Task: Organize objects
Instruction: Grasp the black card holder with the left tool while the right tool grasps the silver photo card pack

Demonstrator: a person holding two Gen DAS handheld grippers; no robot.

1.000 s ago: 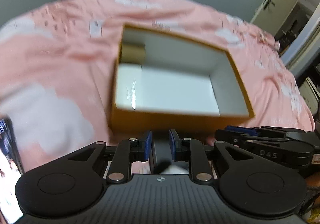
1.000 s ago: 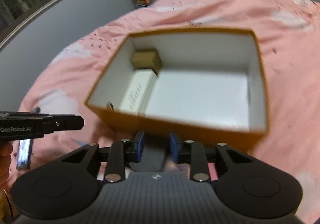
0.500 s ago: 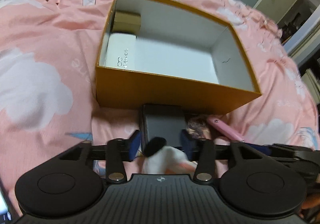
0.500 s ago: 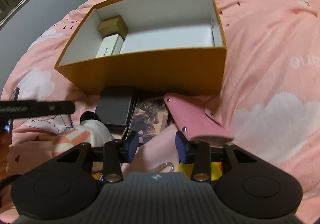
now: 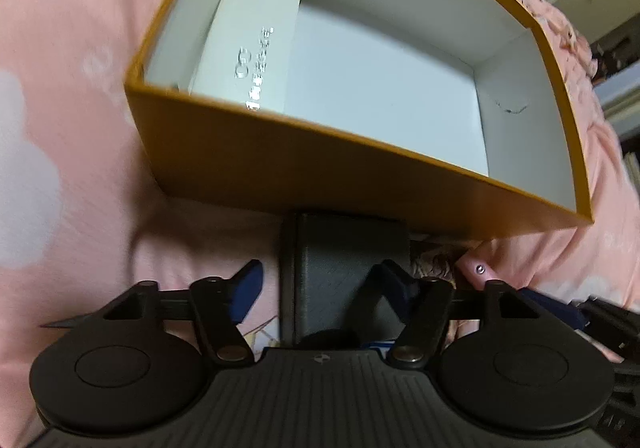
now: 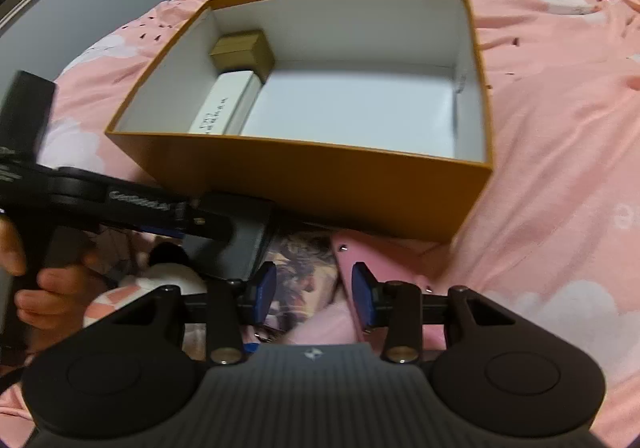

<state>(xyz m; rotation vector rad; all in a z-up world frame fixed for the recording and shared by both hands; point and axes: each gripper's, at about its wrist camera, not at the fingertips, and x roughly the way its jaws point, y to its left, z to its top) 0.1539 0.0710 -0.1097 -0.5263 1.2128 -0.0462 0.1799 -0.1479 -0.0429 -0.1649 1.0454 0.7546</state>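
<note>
- On the pink bed cover (image 6: 560, 136) stands an open orange box (image 6: 320, 184) with a white inside – it sits in the middle of both views.
- Against its far left corner lies a small tan carton (image 6: 244, 48); just in front of that carton, along the left wall, lies a long white carton (image 6: 224, 104) with printed lettering.
- Just before the box's near wall lies a dark grey case (image 5: 344, 260), touching or nearly touching that wall.
- Beside the case, toward the right, lies a printed card (image 6: 300, 268), then a flat pink item (image 6: 380, 252) with small rivets.
- A white and pink striped soft thing (image 6: 160, 284) with a black tip lies near the case.
- Straddling the grey case is the left gripper (image 5: 324, 284): its jaws have just been opening and stand wide, the case between them, the blue pads clear of its sides.
- The right gripper (image 6: 314, 292) hovers partly parted over the card and the pink item's edge, grasping nothing.
- A hand (image 6: 44, 280) holds the left gripper's handle.
</note>
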